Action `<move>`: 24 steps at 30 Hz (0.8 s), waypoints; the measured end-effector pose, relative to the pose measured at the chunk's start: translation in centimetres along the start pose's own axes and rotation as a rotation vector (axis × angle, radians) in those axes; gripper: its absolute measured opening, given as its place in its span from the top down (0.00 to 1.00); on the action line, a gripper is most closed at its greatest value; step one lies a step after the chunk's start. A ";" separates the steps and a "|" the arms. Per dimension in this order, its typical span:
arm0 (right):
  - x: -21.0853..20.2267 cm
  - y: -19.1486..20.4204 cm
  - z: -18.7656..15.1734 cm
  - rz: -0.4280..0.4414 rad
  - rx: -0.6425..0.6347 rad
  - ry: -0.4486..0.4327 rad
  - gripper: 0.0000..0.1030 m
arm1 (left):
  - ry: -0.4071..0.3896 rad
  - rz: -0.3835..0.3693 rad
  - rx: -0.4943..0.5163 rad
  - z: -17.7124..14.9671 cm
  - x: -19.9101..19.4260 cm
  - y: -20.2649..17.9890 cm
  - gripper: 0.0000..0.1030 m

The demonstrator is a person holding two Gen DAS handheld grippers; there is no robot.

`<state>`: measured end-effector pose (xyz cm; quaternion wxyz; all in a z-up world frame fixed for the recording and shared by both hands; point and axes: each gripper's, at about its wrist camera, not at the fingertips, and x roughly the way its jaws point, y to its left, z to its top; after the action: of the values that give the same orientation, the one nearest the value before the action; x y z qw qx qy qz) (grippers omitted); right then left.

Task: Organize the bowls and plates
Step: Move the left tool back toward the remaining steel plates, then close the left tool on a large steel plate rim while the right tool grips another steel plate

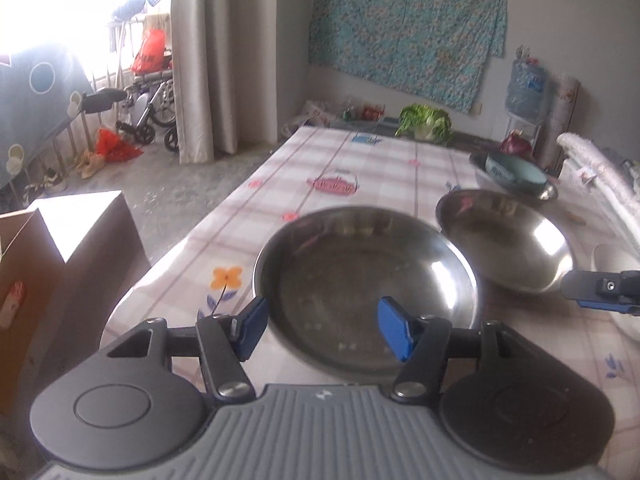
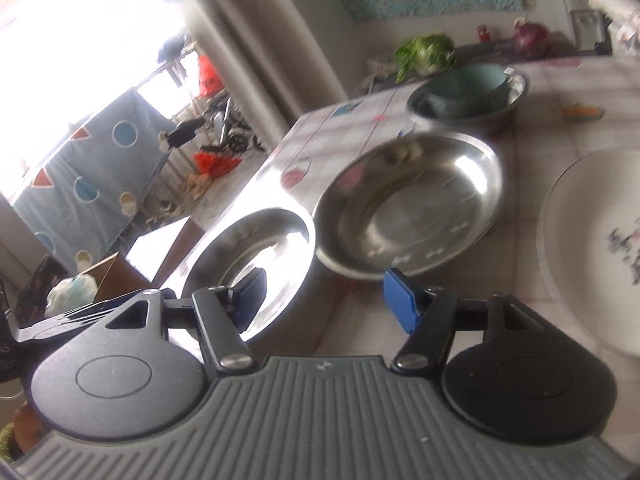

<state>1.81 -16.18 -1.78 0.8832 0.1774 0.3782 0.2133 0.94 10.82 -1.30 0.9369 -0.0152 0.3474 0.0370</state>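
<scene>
Two shallow steel bowls sit side by side on the checked tablecloth. The near steel bowl (image 1: 366, 280) lies right in front of my left gripper (image 1: 324, 330), which is open and empty above its near rim. The second steel bowl (image 1: 506, 236) lies to its right. In the right wrist view my right gripper (image 2: 326, 300) is open and empty, with the near steel bowl (image 2: 252, 264) at its left finger and the second steel bowl (image 2: 412, 204) just ahead. A white patterned plate (image 2: 596, 248) lies at the right. A teal bowl (image 2: 466, 86) sits inside a further steel bowl (image 2: 516, 88).
The right gripper's finger (image 1: 600, 290) shows at the right edge of the left wrist view. A cabbage (image 1: 426, 122) and a red onion (image 1: 516, 146) lie at the table's far end. A cardboard box (image 1: 60, 256) stands left of the table (image 1: 280, 168).
</scene>
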 end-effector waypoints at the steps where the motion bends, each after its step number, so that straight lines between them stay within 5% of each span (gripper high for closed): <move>1: 0.6 0.4 -0.1 0.006 -0.004 0.016 0.42 | 0.013 0.013 0.006 -0.2 0.2 0.0 0.39; 13: 7.4 2.2 1.5 0.015 0.025 0.105 0.56 | 0.087 0.083 -0.010 0.9 4.3 1.9 0.41; 24: 10.5 2.2 2.1 -0.027 0.016 0.136 0.79 | 0.136 0.091 -0.072 1.1 6.3 3.0 0.63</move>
<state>9.37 -9.28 -5.62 0.8568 0.1646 0.4412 0.2100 6.22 14.26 -4.58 0.9074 -0.0357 0.4089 0.0907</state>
